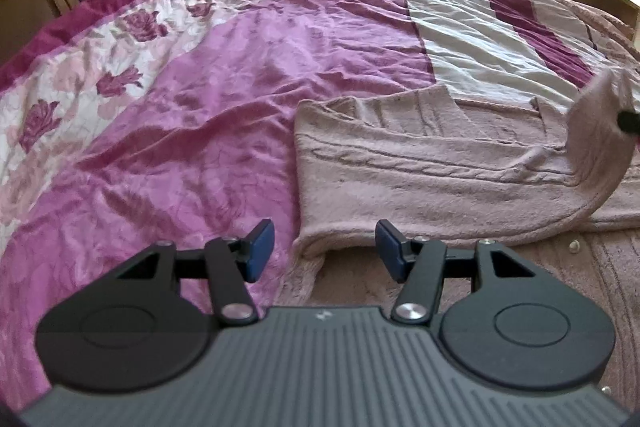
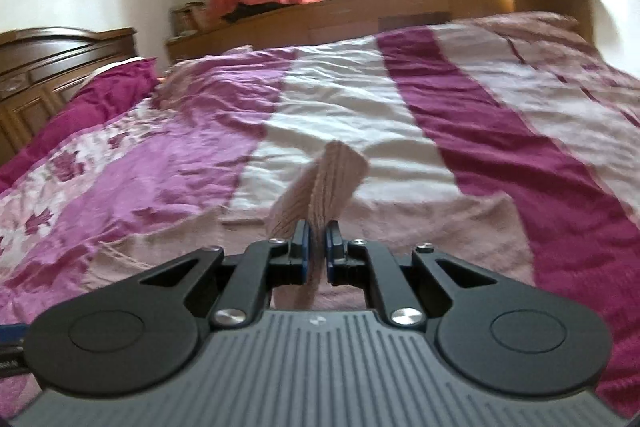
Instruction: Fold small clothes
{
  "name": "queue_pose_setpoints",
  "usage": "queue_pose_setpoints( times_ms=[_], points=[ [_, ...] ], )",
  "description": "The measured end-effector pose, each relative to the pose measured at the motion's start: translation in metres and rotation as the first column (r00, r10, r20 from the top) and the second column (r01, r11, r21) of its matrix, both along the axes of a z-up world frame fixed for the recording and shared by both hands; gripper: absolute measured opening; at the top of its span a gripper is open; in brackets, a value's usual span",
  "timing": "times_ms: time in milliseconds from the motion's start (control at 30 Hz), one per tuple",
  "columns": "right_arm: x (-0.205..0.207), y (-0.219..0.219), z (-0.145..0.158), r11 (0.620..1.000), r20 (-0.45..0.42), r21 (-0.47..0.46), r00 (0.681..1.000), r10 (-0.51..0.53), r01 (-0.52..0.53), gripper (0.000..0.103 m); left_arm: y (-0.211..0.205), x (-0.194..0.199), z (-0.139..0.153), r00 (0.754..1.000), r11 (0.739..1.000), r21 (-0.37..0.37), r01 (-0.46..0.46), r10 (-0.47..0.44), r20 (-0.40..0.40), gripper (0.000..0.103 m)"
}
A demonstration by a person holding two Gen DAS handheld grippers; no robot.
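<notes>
1. Fingers of the left gripper (image 1: 325,251) stood apart in the left wrist view, with nothing pinched between the blue pads; the tool was released.
2. Just ahead of those fingers, a pale pink knitted garment (image 1: 420,179) lay on the bedspread (image 1: 200,99), its near hem (image 1: 320,245) showing in the gap between the fingers. Whether they touched it could not be told.
3. Far to the right of the left tool, one end of the garment rose off the bed, lifted by the right gripper (image 1: 628,121), only a dark tip of which showed.
4. Seen from the right wrist, the right gripper (image 2: 317,251) was clenched on a ribbed strip of the garment (image 2: 320,179), which stood up ahead of its fingertips.
5. Beyond it stretched the striped bedspread (image 2: 460,99).
</notes>
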State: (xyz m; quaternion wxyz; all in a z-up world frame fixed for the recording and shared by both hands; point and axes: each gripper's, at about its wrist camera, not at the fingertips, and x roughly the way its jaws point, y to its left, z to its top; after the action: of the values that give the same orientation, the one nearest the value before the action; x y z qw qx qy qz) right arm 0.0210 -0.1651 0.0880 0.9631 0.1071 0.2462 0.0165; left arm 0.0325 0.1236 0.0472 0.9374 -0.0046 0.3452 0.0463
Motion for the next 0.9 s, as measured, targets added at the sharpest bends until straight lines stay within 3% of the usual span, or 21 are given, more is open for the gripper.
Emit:
queue_pose_setpoints(
  times_ms=[300,467,600,733,767,800,833,900],
  points=[
    [-0.022,-0.048,-0.046,0.988,-0.179,0.089,0.978,-0.109,0.126,0.014,-0.01,0.015,-0.016,0.999,0.999,0.04,0.023,-0.021,-0.05,0.058],
    [-0.038,-0.068,-0.049,0.966,-0.174,0.171,0.971,-0.163,0.193,0.056,-0.009,0.018,-0.021,0.998,0.999,0.042,0.014,-0.012,-0.068,0.058],
    [-0.037,-0.081,-0.048,0.951,-0.159,0.235,0.973,-0.167,0.201,0.066,-0.01,0.019,-0.023,0.997,0.999,0.048,0.014,-0.01,-0.073,0.058],
    [-0.022,-0.089,-0.056,0.928,-0.189,0.3,0.967,-0.167,0.219,0.063,-0.012,0.02,-0.024,0.997,0.998,0.055,0.01,-0.006,-0.077,0.058],
    [-0.018,-0.09,-0.057,0.926,-0.194,0.304,0.966,-0.171,0.225,0.031,-0.012,0.021,-0.025,0.997,0.998,0.057,0.01,-0.005,-0.078,0.058],
    [-0.016,-0.09,-0.057,0.927,-0.194,0.301,0.966,-0.171,0.224,0.021,-0.012,0.022,-0.025,0.997,0.998,0.059,0.009,-0.004,-0.08,0.058],
    [-0.017,-0.09,-0.055,0.929,-0.187,0.296,0.967,-0.172,0.223,0.012,-0.013,0.022,-0.025,0.997,0.998,0.06,0.008,-0.003,-0.081,0.058],
    [-0.023,-0.089,-0.049,0.942,-0.14,0.26,0.974,-0.18,0.211,0.011,-0.013,0.023,-0.026,0.997,0.998,0.061,0.008,-0.003,-0.083,0.058]
  ],
)
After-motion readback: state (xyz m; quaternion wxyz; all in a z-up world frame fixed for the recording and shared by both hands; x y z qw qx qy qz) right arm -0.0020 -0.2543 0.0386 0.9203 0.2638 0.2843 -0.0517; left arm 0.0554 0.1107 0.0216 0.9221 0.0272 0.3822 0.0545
